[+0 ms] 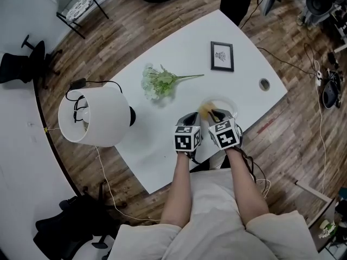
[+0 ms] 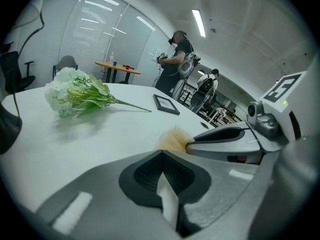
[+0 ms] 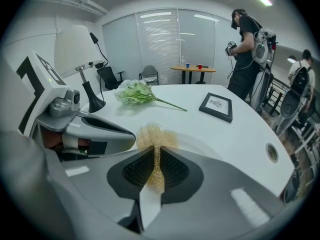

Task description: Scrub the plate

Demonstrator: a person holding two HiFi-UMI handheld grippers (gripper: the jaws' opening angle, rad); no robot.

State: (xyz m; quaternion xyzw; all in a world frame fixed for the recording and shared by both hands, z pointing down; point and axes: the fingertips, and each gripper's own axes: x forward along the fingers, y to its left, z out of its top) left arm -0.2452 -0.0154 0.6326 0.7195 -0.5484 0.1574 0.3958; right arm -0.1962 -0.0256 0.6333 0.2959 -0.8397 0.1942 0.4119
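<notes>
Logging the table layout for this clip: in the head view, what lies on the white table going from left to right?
lamp → bunch of flowers → picture frame → cable hole

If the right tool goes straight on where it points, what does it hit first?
Likely the white plate, just past the scrubber that the right tool grips, though depth is unclear. Farther on lies the flower stem.
</notes>
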